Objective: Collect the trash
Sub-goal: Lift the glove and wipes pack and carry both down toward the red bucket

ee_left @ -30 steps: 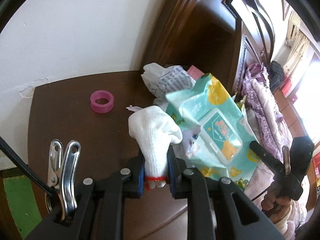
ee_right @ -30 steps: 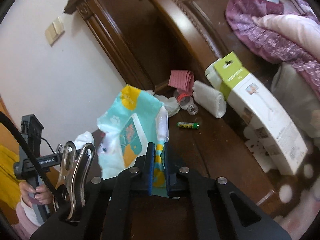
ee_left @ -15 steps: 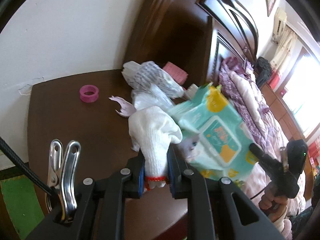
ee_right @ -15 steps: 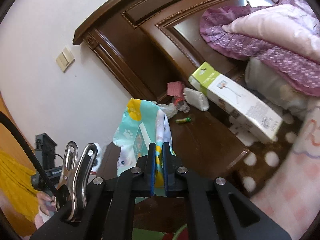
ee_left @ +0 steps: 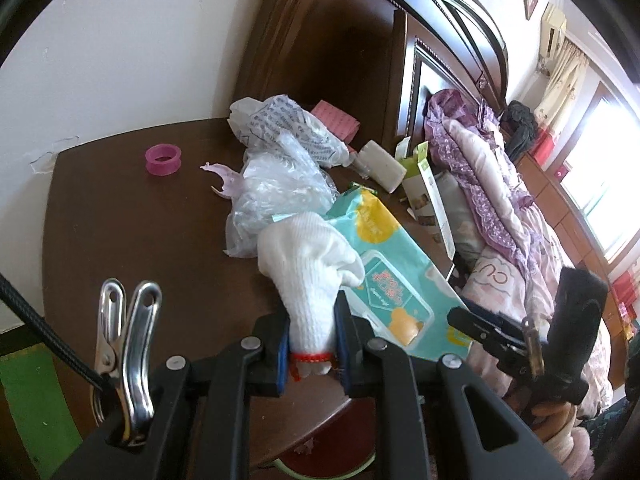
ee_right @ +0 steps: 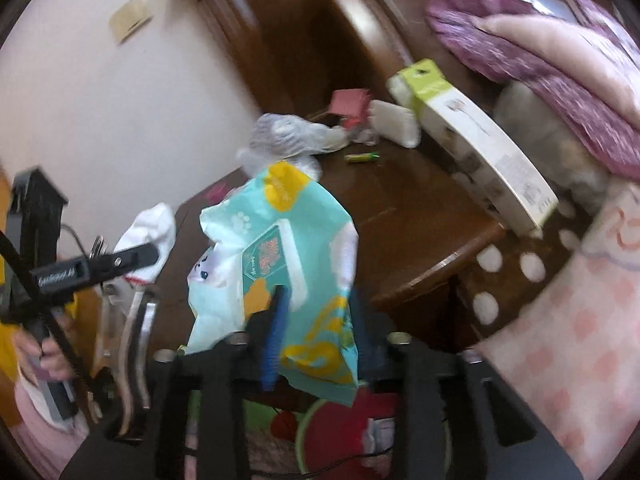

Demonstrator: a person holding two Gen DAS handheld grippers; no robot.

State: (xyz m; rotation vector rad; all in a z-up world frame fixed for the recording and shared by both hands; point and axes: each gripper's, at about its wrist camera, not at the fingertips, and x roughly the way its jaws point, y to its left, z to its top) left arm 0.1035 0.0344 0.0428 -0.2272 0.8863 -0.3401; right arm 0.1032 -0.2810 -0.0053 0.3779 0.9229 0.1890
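Two claws busy: left claw [ee_left: 312, 344] clamped on white glove [ee_left: 308, 264]; right claw [ee_right: 316, 336] apart, wipes pack [ee_right: 280, 256] between fingers, blurred. Dark wood desk [ee_left: 120, 232], bed [ee_left: 500, 184] at 3 o'clock.

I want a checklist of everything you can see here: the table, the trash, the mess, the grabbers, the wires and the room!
Surface: dark wooden table, cluttered towards the headboard.
Job's things: white glove; teal wipes pack; a red bin shows below the table edge.
Clutter: pink ring, clear plastic bag, battery, long white-green box.
Grippers: left hand-held gripper clamps the glove; right hand-held gripper looks parted around the wipes pack, blurred.
Cables: black cable beside a metal clip.
Surroundings: white wall, wooden headboard, purple bedding.
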